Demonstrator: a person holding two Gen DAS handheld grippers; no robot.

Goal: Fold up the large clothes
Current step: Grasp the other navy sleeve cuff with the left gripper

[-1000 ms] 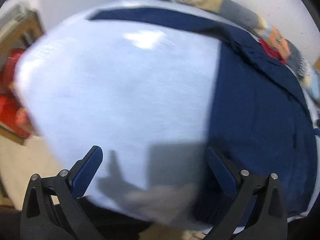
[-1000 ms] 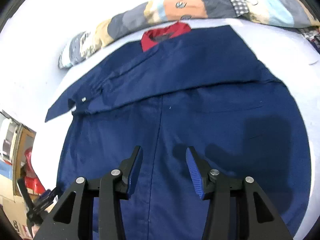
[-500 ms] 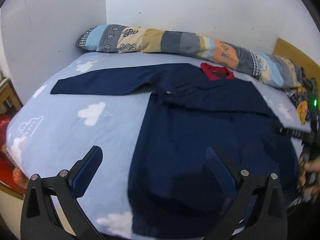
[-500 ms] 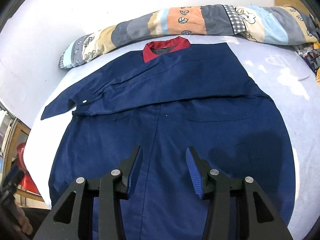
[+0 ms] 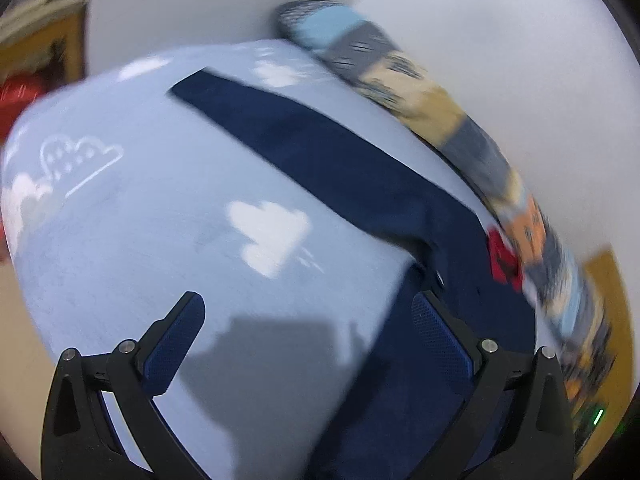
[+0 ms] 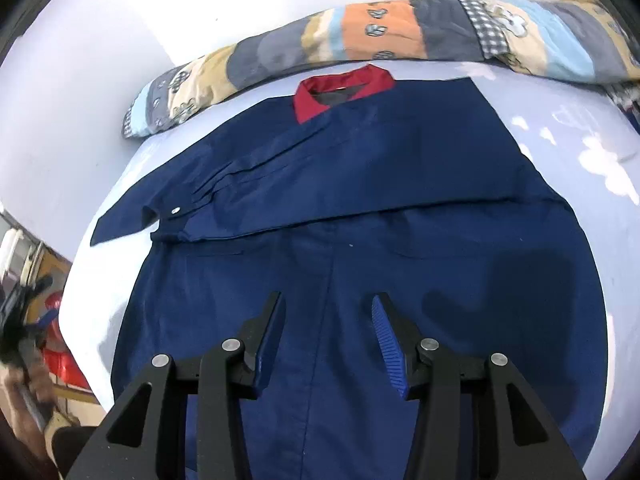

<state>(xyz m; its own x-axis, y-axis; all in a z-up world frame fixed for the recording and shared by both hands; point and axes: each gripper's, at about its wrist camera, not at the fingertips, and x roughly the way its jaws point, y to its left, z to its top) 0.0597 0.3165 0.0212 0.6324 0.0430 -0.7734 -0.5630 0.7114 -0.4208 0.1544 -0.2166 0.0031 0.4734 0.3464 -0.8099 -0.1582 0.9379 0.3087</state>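
Note:
A large navy shirt [image 6: 400,264] with a red collar [image 6: 344,88] lies flat on the light blue cloud-print bed sheet [image 5: 140,240]. One sleeve is folded across the chest, its buttoned cuff [image 6: 174,211] at the left. The other sleeve [image 5: 312,148] stretches out straight over the sheet. My right gripper [image 6: 327,304] hovers over the shirt's lower front, open, with only flat cloth beneath. My left gripper [image 5: 308,312] is open wide above the sheet beside the shirt's left edge, tilted and blurred. It also shows blurred at the far left of the right wrist view, the left gripper [image 6: 20,320] in a hand.
A rolled patchwork quilt [image 6: 400,36] lies along the white wall behind the collar. The bed's left edge drops to a floor with red items [image 6: 60,356] and wooden furniture [image 5: 44,44]. Bare sheet [image 6: 592,128] lies to the shirt's right.
The left wrist view has swung and rolled, from a level look over the whole shirt to a tilted, closer look at the outstretched sleeve. The right gripper has hardly moved.

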